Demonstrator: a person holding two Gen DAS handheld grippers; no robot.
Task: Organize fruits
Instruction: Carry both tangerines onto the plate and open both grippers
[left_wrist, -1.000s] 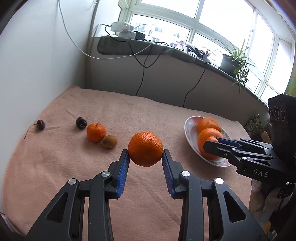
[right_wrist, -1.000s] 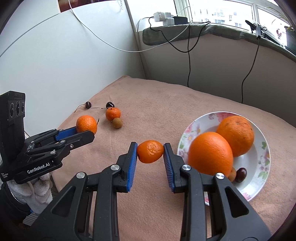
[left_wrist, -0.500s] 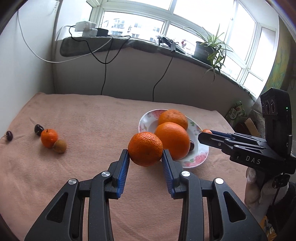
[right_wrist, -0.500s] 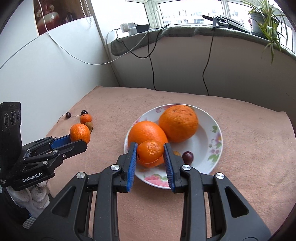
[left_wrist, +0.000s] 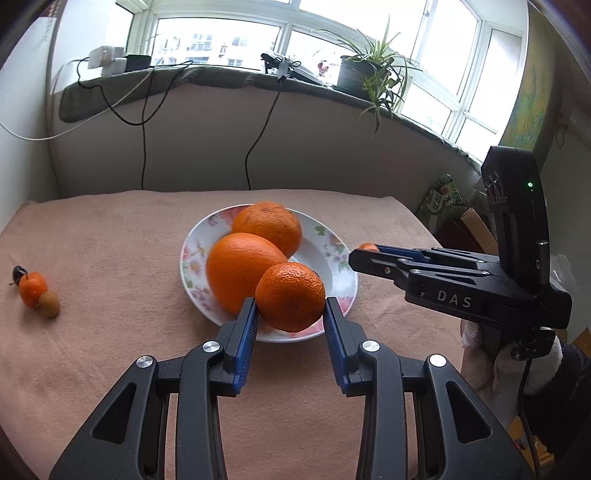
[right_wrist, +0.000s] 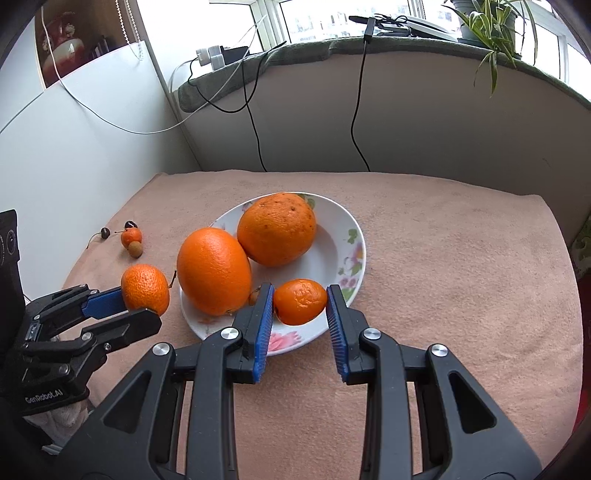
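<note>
Now both mandarins (left_wrist: 290, 297) (right_wrist: 300, 301) hang clamped above the plate (left_wrist: 332, 254).

Mandarin (left_wrist: 290, 296) in left tool (left_wrist: 291, 325), over plate (left_wrist: 343, 275)

Both grippers tilt downward side by side — the left gripper (left_wrist: 290, 314) and the right gripper (right_wrist: 299, 308) each have jaws clamped on fruit.
</note>
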